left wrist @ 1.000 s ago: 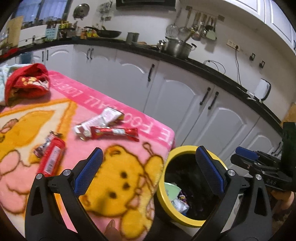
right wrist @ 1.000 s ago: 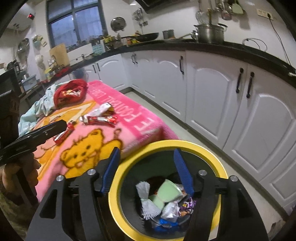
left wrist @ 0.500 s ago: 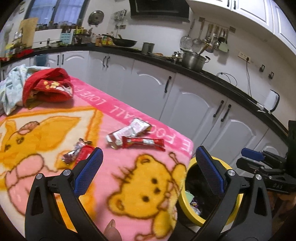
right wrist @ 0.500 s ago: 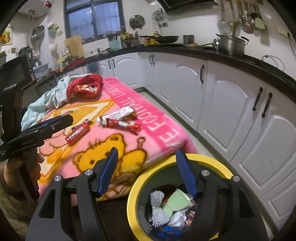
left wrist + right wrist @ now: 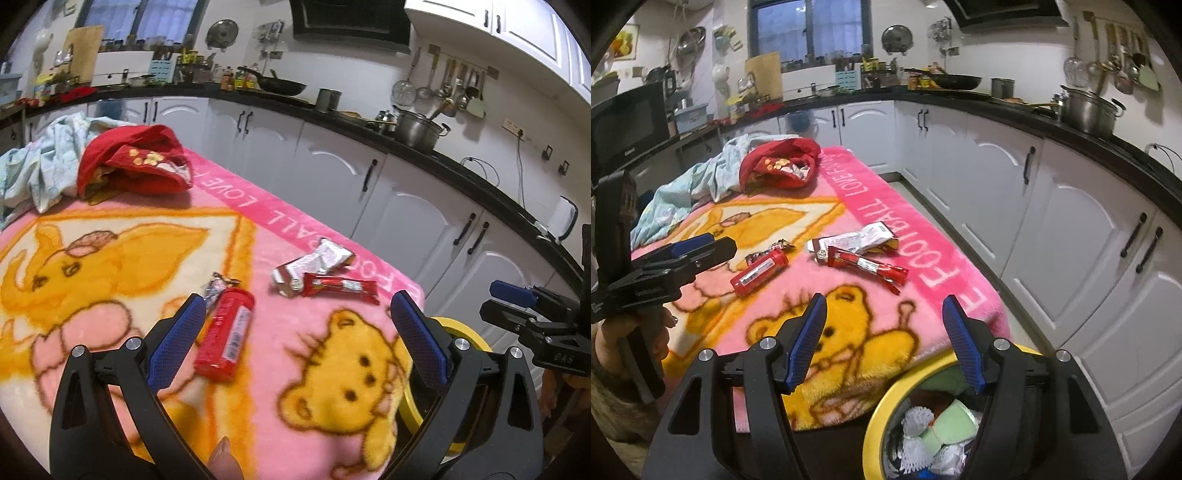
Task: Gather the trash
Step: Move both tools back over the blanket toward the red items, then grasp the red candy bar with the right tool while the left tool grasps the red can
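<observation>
On the pink cartoon blanket [image 5: 110,266] lie a red tube-shaped packet [image 5: 226,340] with a crumpled foil wrapper [image 5: 217,287] at its far end, a long red wrapper [image 5: 341,287] and a white-silver wrapper [image 5: 316,262]. My left gripper [image 5: 295,339] hangs open over the blanket, the red packet just inside its left finger. My right gripper [image 5: 884,338] is open and empty above the blanket's near corner, beside the yellow-rimmed bin [image 5: 886,410] that holds several pieces of trash. The same red packet [image 5: 759,272] and wrappers [image 5: 866,263] show in the right wrist view.
A red cloth [image 5: 136,166] and a pale blue cloth [image 5: 40,166] are heaped at the blanket's far end. White cabinets [image 5: 1052,229] under a black counter run along the right. Pots and a pan stand on the counter. A hand [image 5: 639,332] holds the left gripper.
Both grippers have swung away from the bin towards the blanket; the bin has slid to the lower right edge of each view and the wrappers now sit nearer the middle.
</observation>
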Demonstrator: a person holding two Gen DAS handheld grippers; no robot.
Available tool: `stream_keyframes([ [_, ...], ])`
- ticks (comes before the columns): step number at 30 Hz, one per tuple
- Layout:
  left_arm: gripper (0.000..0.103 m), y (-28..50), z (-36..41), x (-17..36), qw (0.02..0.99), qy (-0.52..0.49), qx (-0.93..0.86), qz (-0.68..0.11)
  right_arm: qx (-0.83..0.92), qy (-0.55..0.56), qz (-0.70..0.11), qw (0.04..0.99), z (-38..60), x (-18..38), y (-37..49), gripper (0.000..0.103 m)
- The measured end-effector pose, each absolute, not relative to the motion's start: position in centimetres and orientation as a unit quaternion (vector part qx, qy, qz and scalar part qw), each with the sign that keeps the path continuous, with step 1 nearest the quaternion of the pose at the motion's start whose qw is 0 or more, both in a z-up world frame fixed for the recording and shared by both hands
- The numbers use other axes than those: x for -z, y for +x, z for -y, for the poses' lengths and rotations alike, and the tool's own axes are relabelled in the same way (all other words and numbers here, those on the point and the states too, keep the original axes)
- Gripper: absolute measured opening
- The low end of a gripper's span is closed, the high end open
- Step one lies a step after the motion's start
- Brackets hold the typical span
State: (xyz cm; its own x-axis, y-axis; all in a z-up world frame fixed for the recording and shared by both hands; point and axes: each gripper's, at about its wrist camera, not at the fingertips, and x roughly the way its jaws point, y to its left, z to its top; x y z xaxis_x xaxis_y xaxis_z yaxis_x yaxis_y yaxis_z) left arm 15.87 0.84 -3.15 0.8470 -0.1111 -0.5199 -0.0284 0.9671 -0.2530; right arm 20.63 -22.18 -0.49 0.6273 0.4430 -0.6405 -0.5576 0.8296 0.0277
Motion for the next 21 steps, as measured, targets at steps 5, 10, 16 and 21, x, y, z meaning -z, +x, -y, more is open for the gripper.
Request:
stream_keyframes([
  [5,0.092,16.1,-2.1,3.8,0.950,-0.132,0.010,-0.282,-0.287,-0.106,-0.332,0.892,20.2,1.1,22.1,0.063],
  [10,0.092,16.6,-3.4,4.8,0.944,-0.141,-0.002,-0.297,-0.295,-0.134,-0.340,0.883,18.2,2.1,23.9,0.063],
  [16,0.079,17.2,-4.6,6.3,0.934,-0.157,-0.004,-0.321,-0.297,-0.170,-0.352,0.871,16.1,4.2,26.6,0.063],
  [21,0.059,17.7,-5.1,7.1,0.928,-0.163,0.002,-0.335,-0.300,-0.197,-0.364,0.860,14.5,5.9,28.9,0.063],
])
